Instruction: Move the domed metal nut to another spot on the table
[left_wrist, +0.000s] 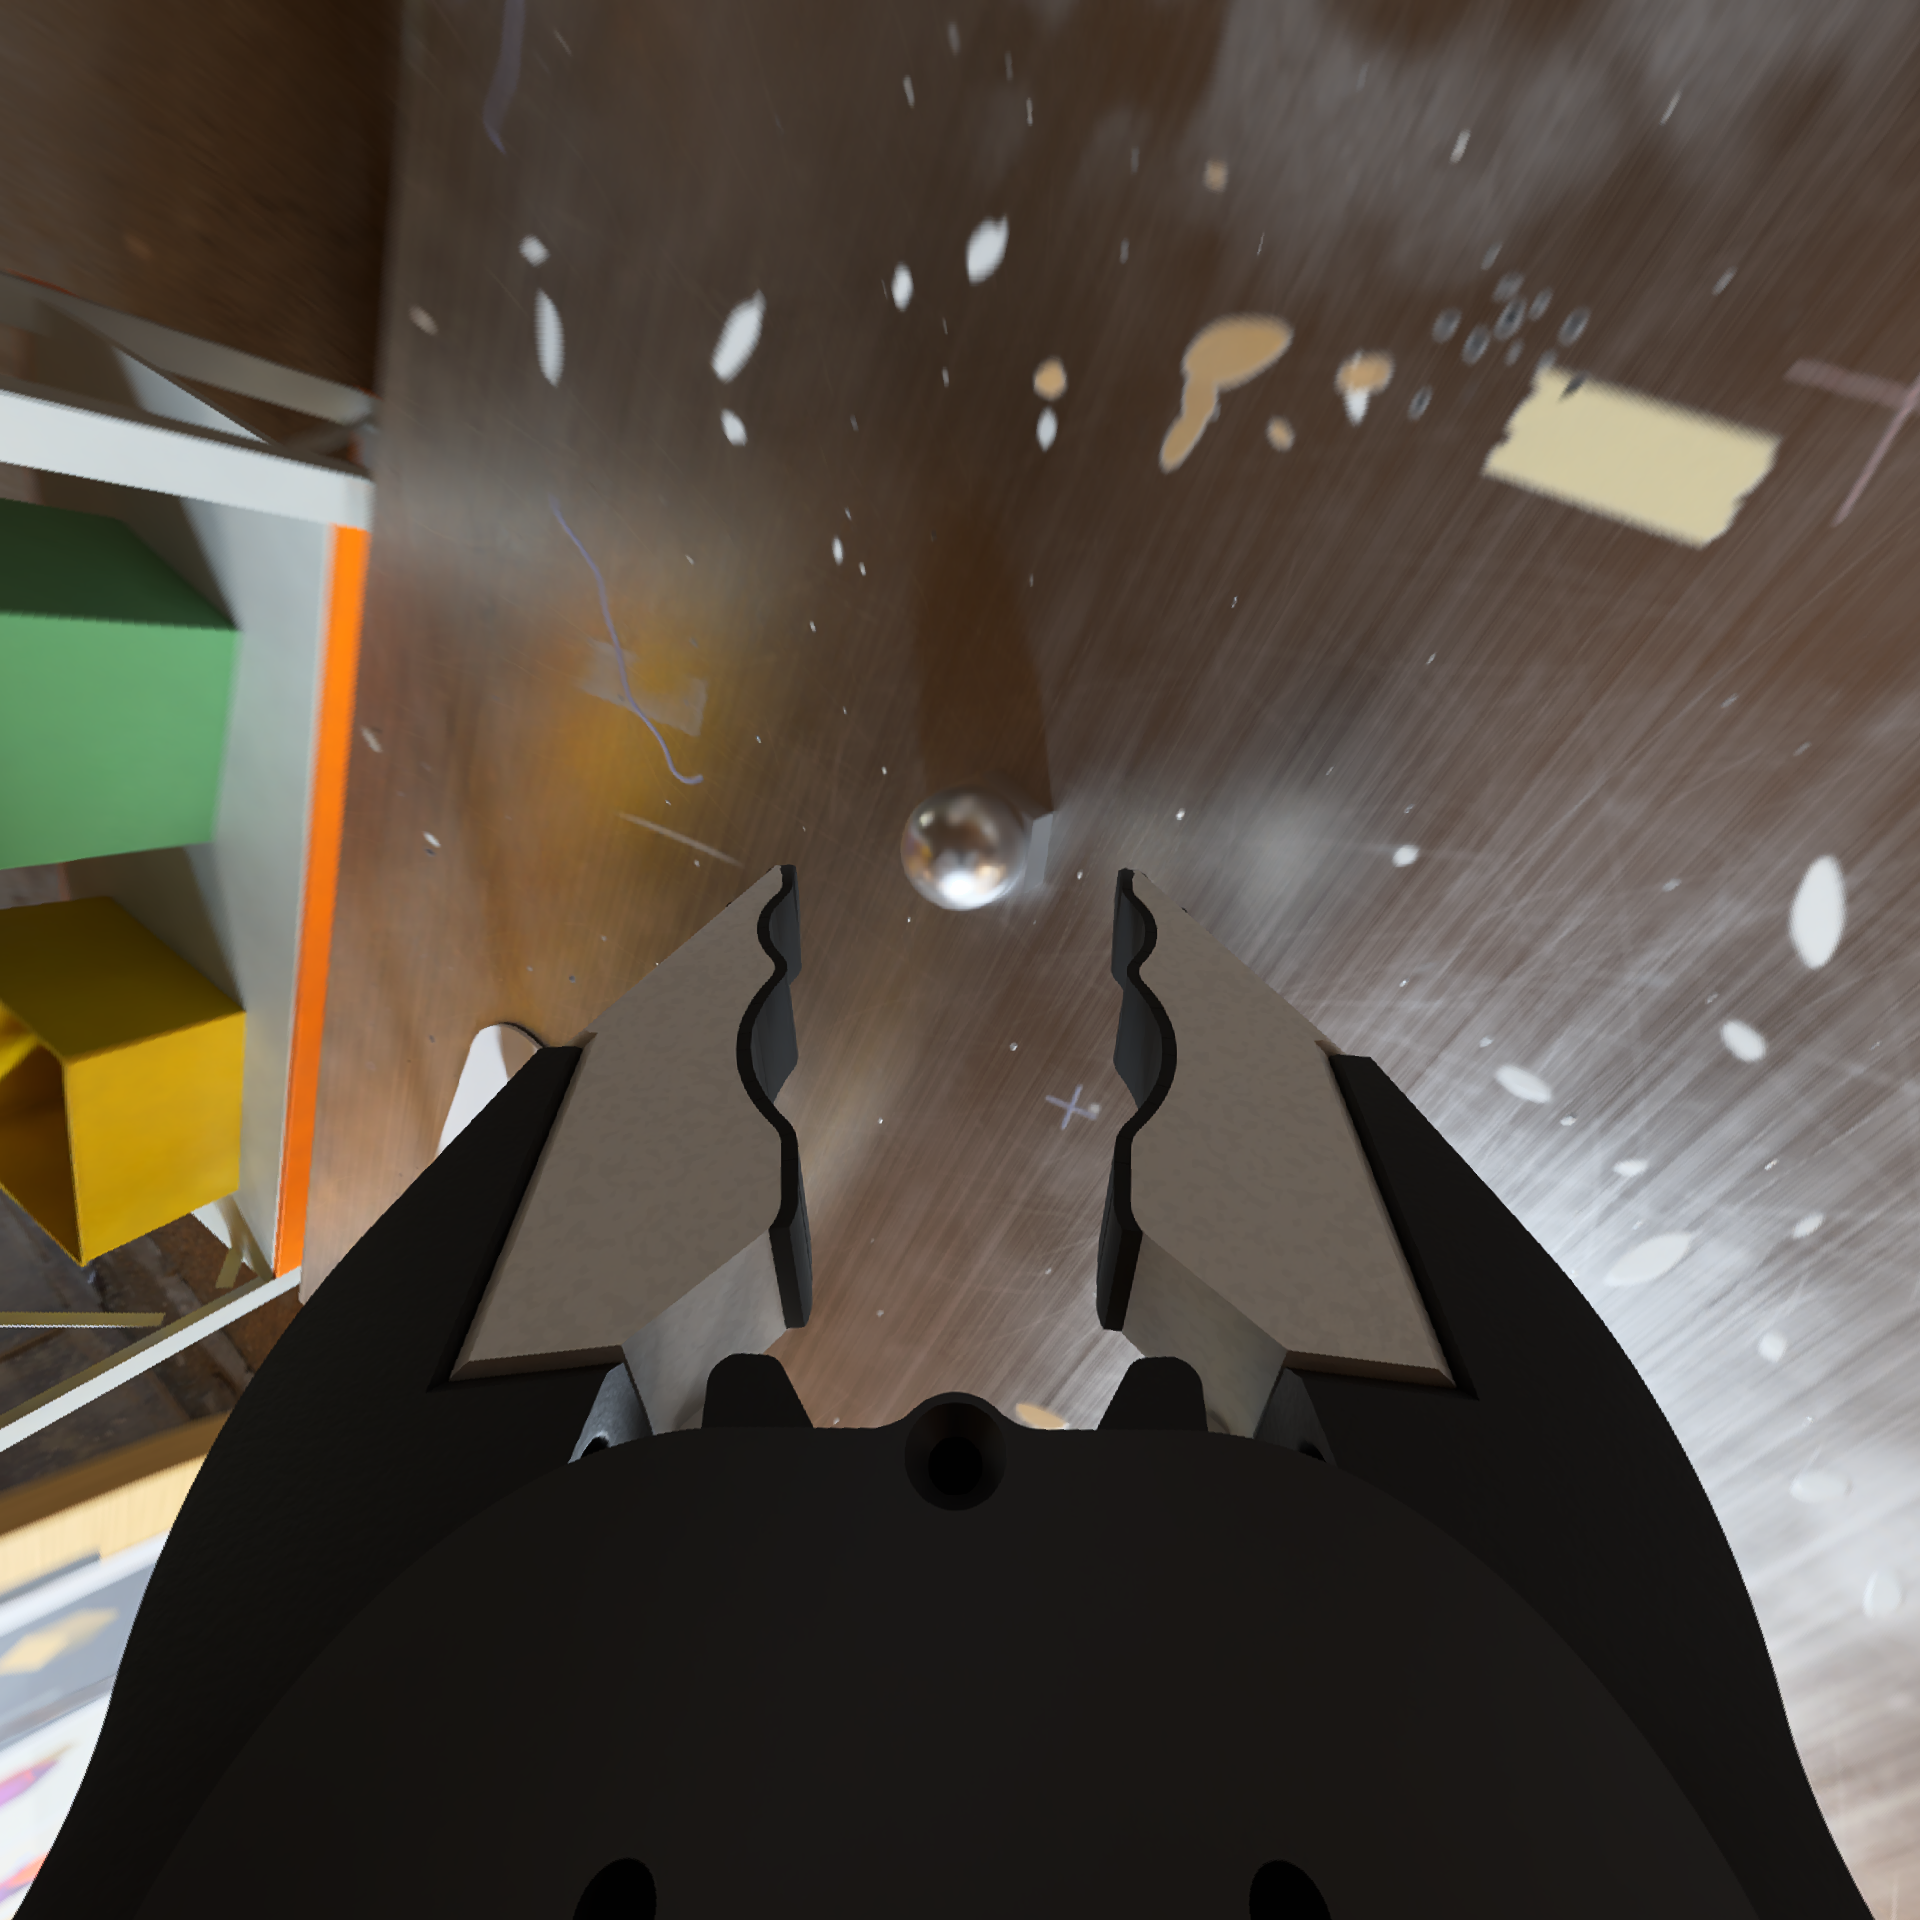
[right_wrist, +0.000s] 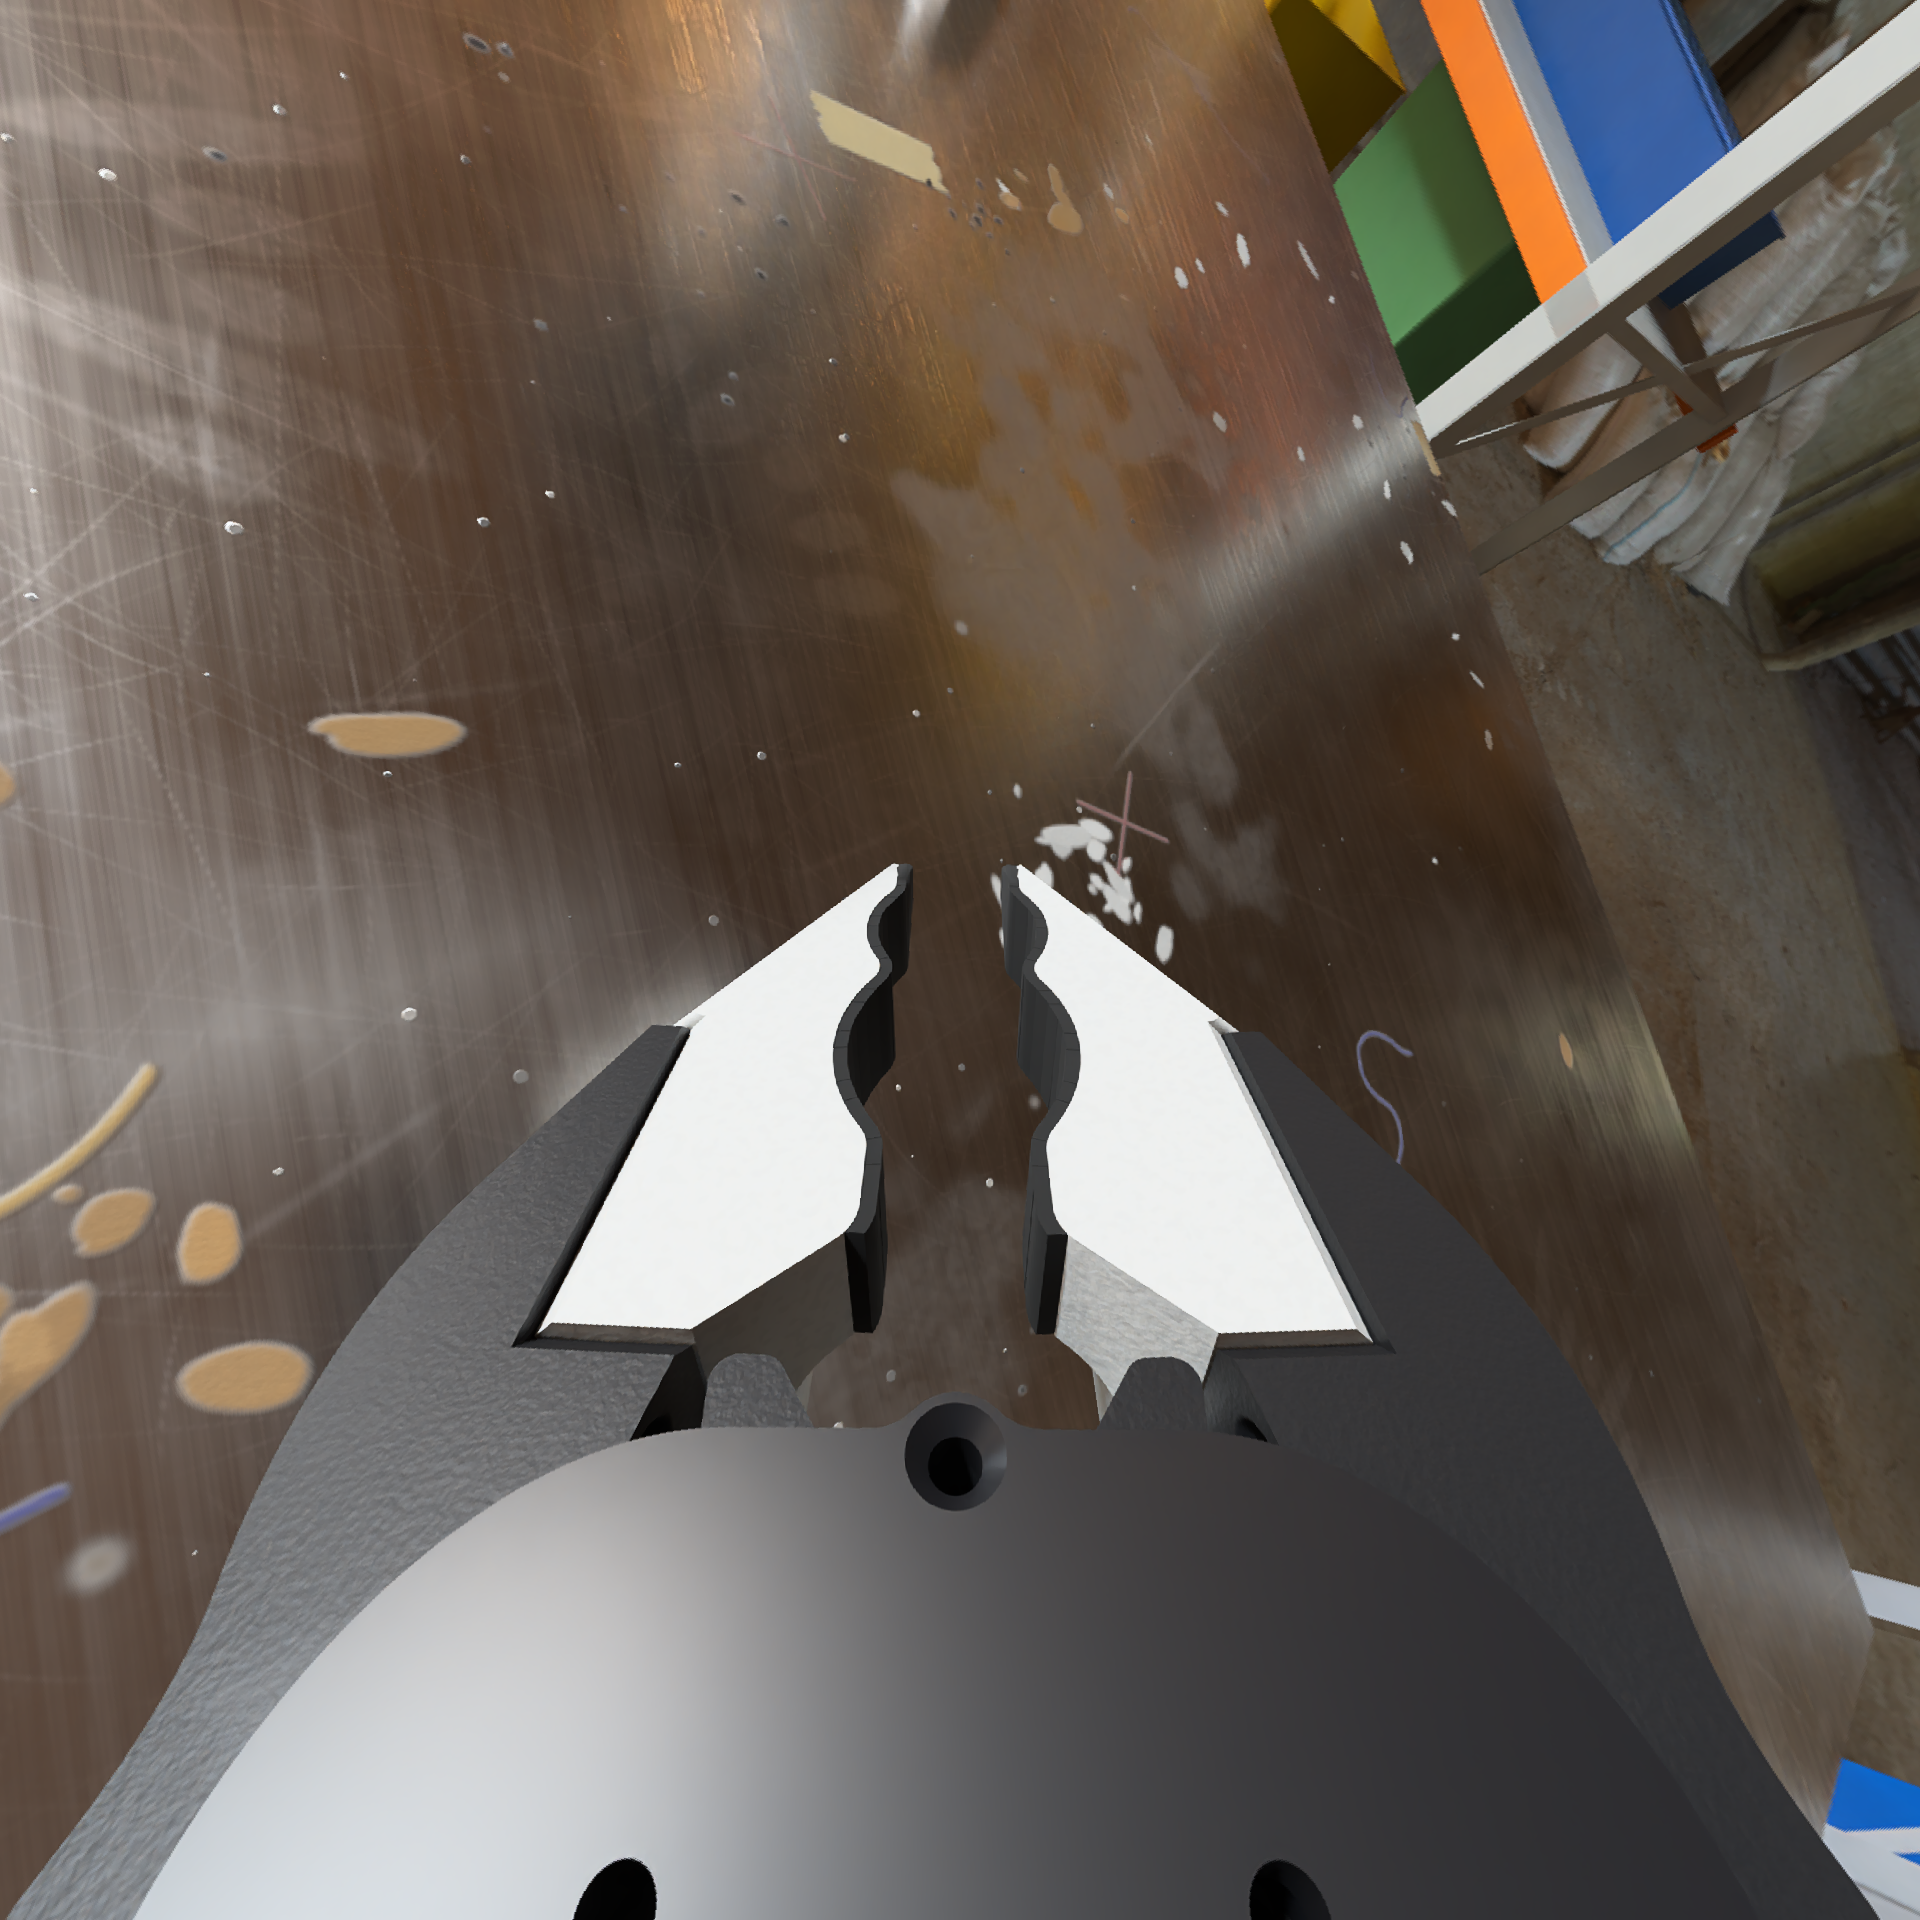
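The domed metal nut (left_wrist: 968, 847) is shiny and silver and lies on its side on the scratched brown table (left_wrist: 1351, 727), its dome toward me. In the left wrist view my left gripper (left_wrist: 956, 878) is open and empty, its fingertips either side of the nut and just short of it. In the right wrist view my right gripper (right_wrist: 956, 873) is empty over bare table, its jaws standing nearly together with a narrow gap between them. The nut does not show in the right wrist view.
A white shelf frame (left_wrist: 187, 457) with an orange panel, a green box (left_wrist: 104, 707) and a yellow box (left_wrist: 125, 1060) stands past the table's left edge. The same shelf (right_wrist: 1662, 239) shows at upper right in the right wrist view. A strip of tape (left_wrist: 1631, 468) lies on the table.
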